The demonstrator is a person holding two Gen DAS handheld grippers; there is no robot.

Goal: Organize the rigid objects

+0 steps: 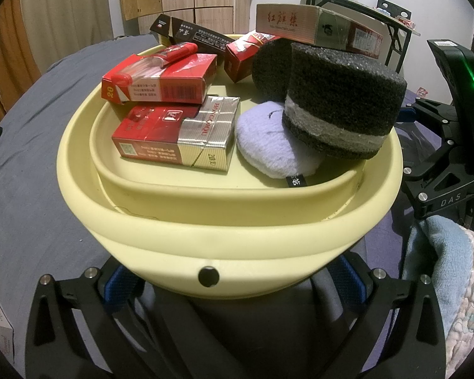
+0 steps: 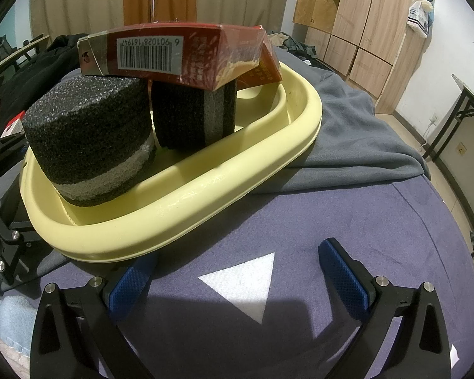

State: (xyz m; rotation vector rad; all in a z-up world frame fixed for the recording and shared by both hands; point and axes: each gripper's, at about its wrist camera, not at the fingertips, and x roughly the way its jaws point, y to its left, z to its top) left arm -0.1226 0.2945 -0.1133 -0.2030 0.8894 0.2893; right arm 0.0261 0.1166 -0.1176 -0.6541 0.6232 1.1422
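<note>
Left view alone shows 2 red packs [image 1: 170, 117] mid-frame in the yellow basin [image 1: 224, 240], whose near wall the left gripper [image 1: 233, 279] straddles, while the right gripper [image 2: 237, 279] gapes empty lower-frame.

Count by kind, left wrist view. One pale yellow tub [image 1: 79, 145]. Two black foam blocks: one at 3 o'clock [image 1: 347, 101], one behind it at 1 o'clock [image 1: 270, 66]. One lavender plush pad [image 1: 268, 145]. Six cartons: three red packs [image 1: 161, 79] [image 1: 173, 135] [image 1: 241, 58], two dark cartons [image 1: 199, 36] [image 1: 161, 25] at 12 o'clock, one long carton [image 1: 316, 25] atop the foam. One red lighter [image 1: 181, 51].
</note>
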